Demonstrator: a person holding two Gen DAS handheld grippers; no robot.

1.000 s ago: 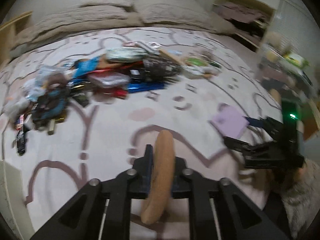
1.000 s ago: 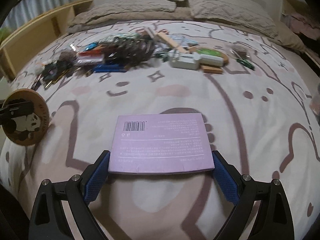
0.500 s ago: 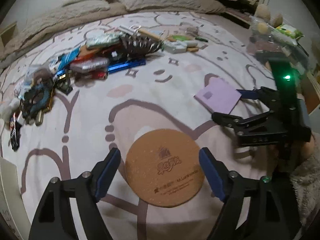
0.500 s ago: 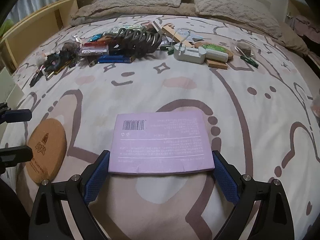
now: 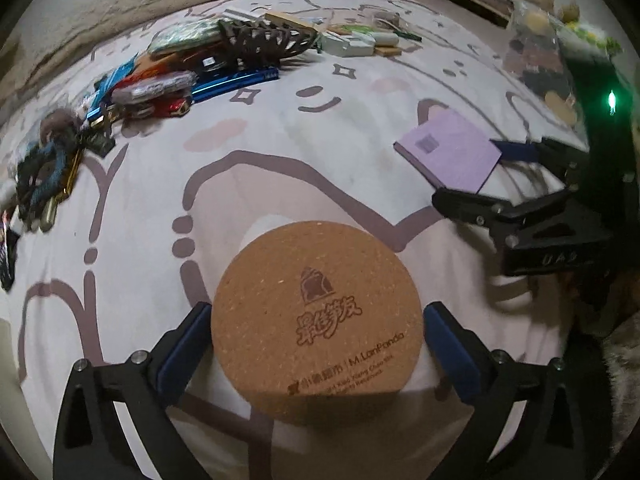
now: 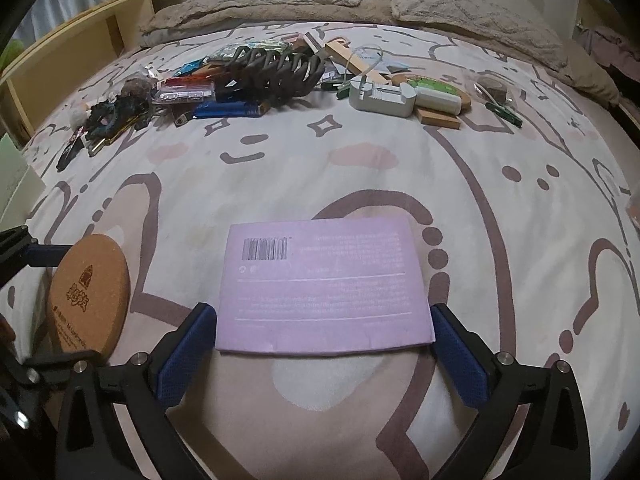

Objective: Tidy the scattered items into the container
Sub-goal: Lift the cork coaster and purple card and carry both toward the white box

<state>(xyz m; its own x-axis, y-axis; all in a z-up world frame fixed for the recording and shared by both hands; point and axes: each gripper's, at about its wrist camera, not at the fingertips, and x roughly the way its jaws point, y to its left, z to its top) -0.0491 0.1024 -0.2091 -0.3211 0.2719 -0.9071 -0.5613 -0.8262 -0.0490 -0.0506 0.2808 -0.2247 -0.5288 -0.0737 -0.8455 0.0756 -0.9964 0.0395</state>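
My left gripper (image 5: 318, 344) is spread wide with a round cork coaster (image 5: 316, 320) lying flat between its blue pads, which sit at the coaster's edges. My right gripper (image 6: 324, 344) is spread wide with a flat purple packet (image 6: 324, 284) with a barcode between its pads, which touch the packet's near corners. The coaster also shows at the left of the right wrist view (image 6: 90, 292); the packet shows at the right of the left wrist view (image 5: 450, 150). Both lie on the patterned bedspread (image 6: 280, 176). No container is clearly seen.
A pile of scattered items lies across the far bed: a dark coiled cord (image 6: 276, 68), a blue bar (image 6: 228, 110), a white device (image 6: 380, 98), wooden pieces (image 6: 438, 118), dark bits at far left (image 5: 44, 160). Pillows (image 6: 460, 4) and a wooden shelf (image 6: 72, 52) lie beyond.
The left gripper held the coaster on edge a second ago; it has opened wide, the coaster now lies flat between its pads. The right gripper stays around the packet.
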